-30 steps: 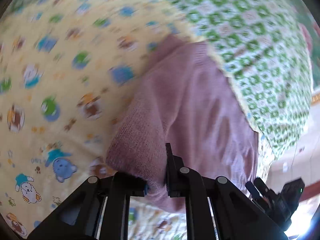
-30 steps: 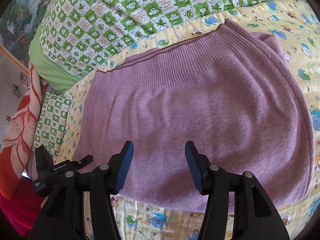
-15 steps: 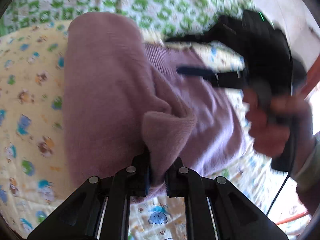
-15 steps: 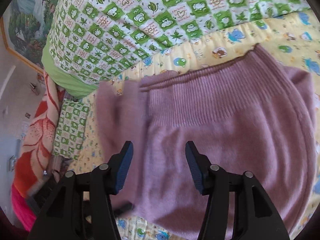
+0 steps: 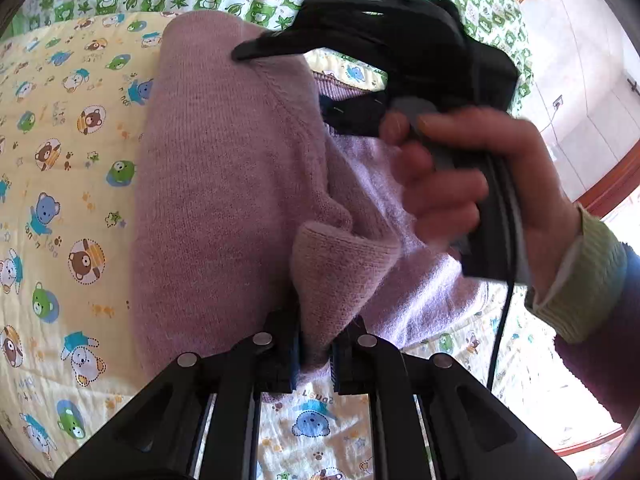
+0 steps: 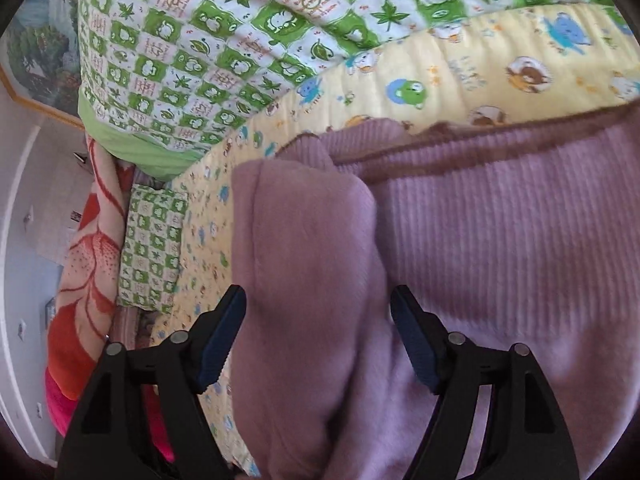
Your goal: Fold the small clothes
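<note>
A mauve knitted garment (image 5: 216, 184) lies on the bed, one side folded over its body. My left gripper (image 5: 314, 356) is shut on a bunched corner of that folded side, held just above the cloth. In the right wrist view the folded flap (image 6: 304, 240) runs up between the fingers of my right gripper (image 6: 318, 320), which stands open, its pads clear of the knit. The ribbed hem (image 6: 500, 220) stretches off to the right. From the left wrist view the right gripper (image 5: 280, 80) hovers over the garment's far end, held by a hand (image 5: 480, 180).
A yellow quilt with cartoon animals (image 5: 60, 160) covers the bed under the garment. A green-checked blanket (image 6: 200, 40) is piled along the far side. A small checked cushion (image 6: 154, 248) and an orange-red blanket (image 6: 80, 280) lie off the bed's left edge.
My left gripper carried the garment's side across and over its body, rolling as it went. My right gripper opened a little and moved in toward the ribbed hem, over the folded flap.
</note>
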Available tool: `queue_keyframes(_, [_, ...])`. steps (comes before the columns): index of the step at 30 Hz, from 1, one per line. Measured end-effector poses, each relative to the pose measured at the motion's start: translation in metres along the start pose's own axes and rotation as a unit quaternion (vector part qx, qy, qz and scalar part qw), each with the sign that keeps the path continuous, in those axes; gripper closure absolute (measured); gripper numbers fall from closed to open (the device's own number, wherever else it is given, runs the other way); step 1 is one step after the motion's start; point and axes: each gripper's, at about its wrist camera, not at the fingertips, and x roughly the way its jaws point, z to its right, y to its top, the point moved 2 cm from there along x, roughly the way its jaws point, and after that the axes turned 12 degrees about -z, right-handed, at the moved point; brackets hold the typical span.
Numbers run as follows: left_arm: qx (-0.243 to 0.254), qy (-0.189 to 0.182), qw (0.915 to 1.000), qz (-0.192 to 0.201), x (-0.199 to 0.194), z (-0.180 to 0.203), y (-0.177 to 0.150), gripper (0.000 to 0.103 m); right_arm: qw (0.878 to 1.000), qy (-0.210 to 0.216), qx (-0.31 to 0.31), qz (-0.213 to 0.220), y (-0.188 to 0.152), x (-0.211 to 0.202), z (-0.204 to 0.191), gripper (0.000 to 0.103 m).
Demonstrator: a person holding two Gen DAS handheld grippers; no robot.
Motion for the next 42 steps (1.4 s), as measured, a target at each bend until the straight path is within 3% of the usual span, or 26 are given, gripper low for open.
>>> queue_keyframes(1, [0.002, 0.003, 1.0, 0.002, -0.003, 0.0, -0.001, 0.094, 1.0, 0.009, 0.001, -0.004, 0.004, 0.004, -0.002, 0.054])
queue_keyframes(2, [0.005, 0.004, 1.0, 0.004, -0.005, 0.001, -0.001, 0.094, 1.0, 0.012, 0.004, -0.013, 0.008, 0.009, -0.003, 0.061])
queue_keyframes(3, [0.009, 0.006, 0.9999, 0.006, -0.008, 0.004, -0.001, 0.094, 1.0, 0.008, 0.006, -0.018, 0.01, 0.012, -0.005, 0.079])
queue_keyframes(4, [0.017, 0.005, 0.9998, 0.01, -0.013, 0.009, 0.001, 0.094, 1.0, 0.005, 0.003, -0.019, 0.012, 0.013, -0.008, 0.082])
queue_keyframes(12, [0.107, -0.04, 0.9935, 0.002, -0.011, 0.076, 0.022, 0.094, 0.997, -0.026, -0.049, 0.045, 0.001, -0.066, -0.026, 0.085])
queue_keyframes(16, [0.165, -0.047, 0.985, -0.018, 0.014, 0.116, 0.024, 0.094, 0.994, -0.064, -0.052, 0.078, -0.013, -0.117, -0.006, 0.085])
queue_keyframes(19, [0.183, -0.045, 0.981, -0.044, 0.039, 0.13, 0.021, 0.094, 0.991, -0.096, -0.019, 0.091, -0.026, -0.14, 0.029, 0.085])
queue_keyframes(22, [0.195, -0.034, 0.9782, -0.062, 0.054, 0.135, 0.017, 0.093, 0.988, -0.113, 0.018, 0.099, -0.041, -0.147, 0.063, 0.085])
queue_keyframes(26, [0.192, -0.03, 0.9781, -0.074, 0.06, 0.132, 0.016, 0.093, 0.987, -0.097, 0.051, 0.117, -0.055, -0.151, 0.091, 0.086])
queue_keyframes(34, [0.192, -0.045, 0.9781, -0.069, 0.052, 0.145, 0.029, 0.093, 0.985, -0.086, 0.033, 0.147, -0.056, -0.163, 0.084, 0.089])
queue_keyframes(42, [0.186, -0.04, 0.9762, -0.103, 0.081, 0.144, 0.03, 0.09, 0.983, -0.119, 0.057, 0.125, -0.056, -0.153, 0.111, 0.09])
